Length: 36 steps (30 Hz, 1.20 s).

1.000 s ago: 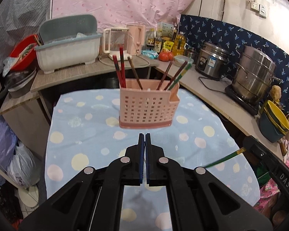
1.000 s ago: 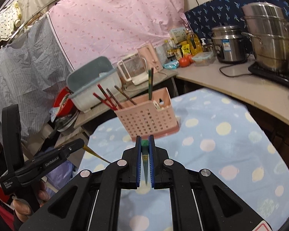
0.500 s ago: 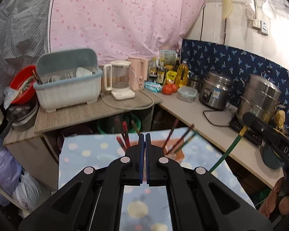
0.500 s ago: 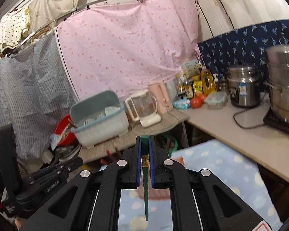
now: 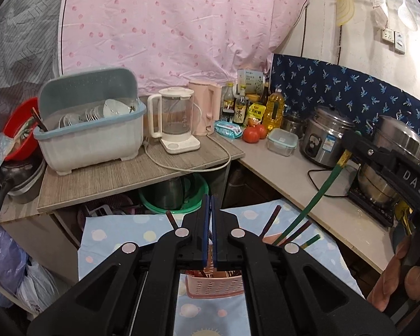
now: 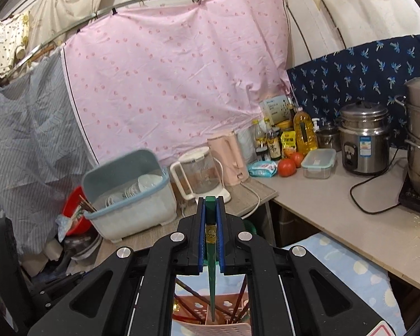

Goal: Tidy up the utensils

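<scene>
A pink perforated utensil basket [image 5: 213, 285] stands on the spotted blue tablecloth [image 5: 117, 235], just below my left gripper [image 5: 210, 218], which is shut and empty. Several red, brown and green chopsticks [image 5: 271, 221] stick up out of it. My right gripper [image 6: 210, 218] is shut on a green chopstick [image 6: 211, 280] whose tip points down into the basket [image 6: 210, 319]. In the left wrist view the right gripper [image 5: 347, 148] shows at the right, holding that green chopstick [image 5: 319, 196] slanted down into the basket.
A grey dish drainer [image 5: 89, 137] with bowls, a white kettle [image 5: 176, 123], a pink kettle [image 5: 205, 112], bottles, tomatoes [image 5: 252, 135], a food box [image 5: 282, 141] and steel cookers [image 5: 327, 137] line the counters behind. A green basin [image 5: 179, 193] sits under the counter.
Both grippers have risen and now look out over the basket. The right gripper has carried the green chopstick over the basket and its tip now hangs inside it.
</scene>
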Motion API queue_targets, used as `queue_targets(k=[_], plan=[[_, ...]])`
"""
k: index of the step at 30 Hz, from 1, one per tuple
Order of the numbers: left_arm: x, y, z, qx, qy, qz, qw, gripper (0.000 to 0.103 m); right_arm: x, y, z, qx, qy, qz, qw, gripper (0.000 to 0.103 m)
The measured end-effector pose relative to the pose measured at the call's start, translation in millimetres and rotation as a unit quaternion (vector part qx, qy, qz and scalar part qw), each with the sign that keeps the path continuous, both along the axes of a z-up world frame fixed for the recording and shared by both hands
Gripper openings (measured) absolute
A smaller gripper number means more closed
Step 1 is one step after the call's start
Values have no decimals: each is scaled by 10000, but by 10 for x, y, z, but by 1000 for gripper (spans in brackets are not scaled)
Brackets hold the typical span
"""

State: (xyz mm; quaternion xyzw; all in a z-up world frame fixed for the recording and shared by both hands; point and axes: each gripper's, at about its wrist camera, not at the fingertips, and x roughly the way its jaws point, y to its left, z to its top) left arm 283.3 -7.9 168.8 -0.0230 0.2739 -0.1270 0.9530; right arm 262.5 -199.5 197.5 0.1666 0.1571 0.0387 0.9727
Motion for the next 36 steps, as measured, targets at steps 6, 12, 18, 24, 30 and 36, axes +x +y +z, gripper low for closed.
queue_targets(k=[6,12,18,24,30,36], plan=[[151,-27,-201,15,214,-22,9998,1,174,101,-313,-104,342,141,9993,7],[136,-37,-258,50,215,7,9998,5,176,143,-432,-178,466,124,9987,19],[9,-33,-201,106,106,72,9999,29,21,115,-403,-181,427,81,9989,21],[-177,-28,-133,88,87,43,9999,29,-211,111,-377,-200,427,93,9988,21],[-415,7,-130,106,97,59,9999,30,-527,91,-414,-190,469,100,9987,21],[-710,38,-255,169,196,49,9997,33,-879,121,-576,-308,665,144,9972,21]])
